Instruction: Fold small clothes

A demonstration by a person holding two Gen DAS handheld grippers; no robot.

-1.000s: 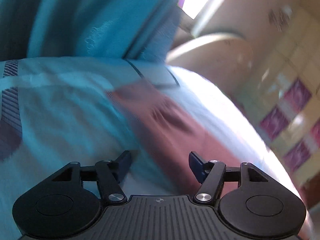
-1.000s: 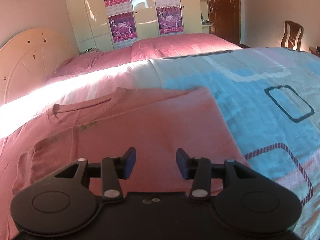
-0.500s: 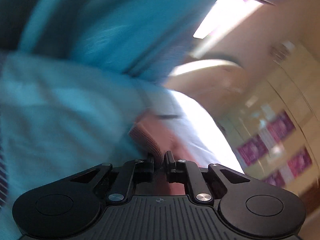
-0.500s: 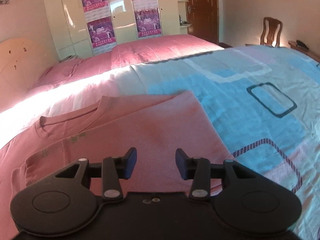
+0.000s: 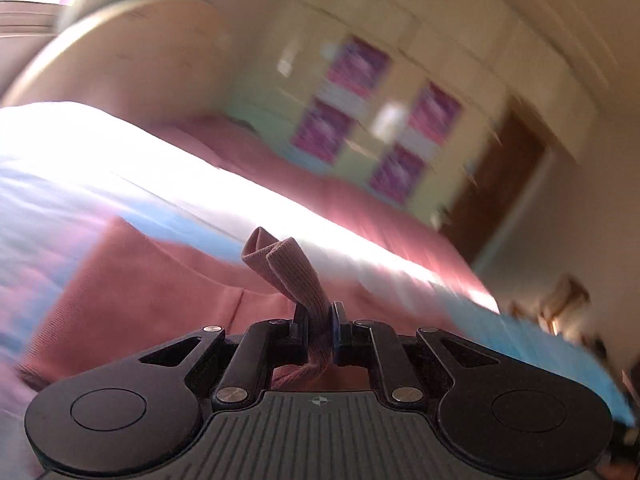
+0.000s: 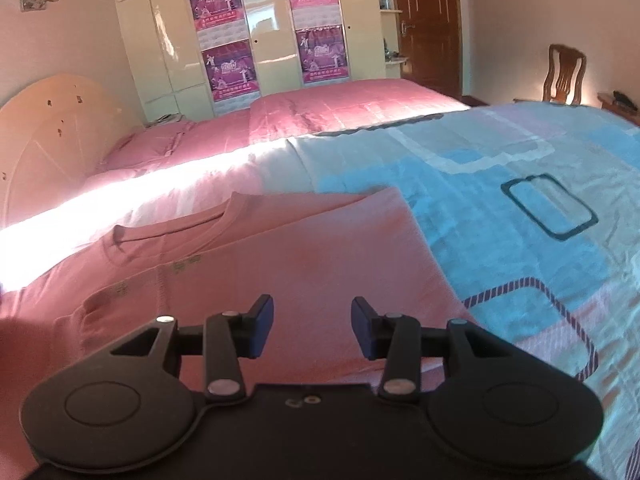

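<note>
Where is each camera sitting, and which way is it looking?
Left wrist: on the left gripper, looking along its jaws, shut on the pink shirt's ribbed edge, toward the poster cupboards; only the gripper shows.
Right wrist: on the right gripper, jaws open and empty, above the pink shirt, looking across the bed; only the gripper shows.
Shared: shirt, bed, cupboards, brown door.

A home bedroom: a bed (image 6: 520, 216) with rounded headboard (image 6: 52, 128), poster-covered wardrobe (image 6: 256, 32), wooden door (image 6: 428, 20) and chair (image 6: 565, 74).
</note>
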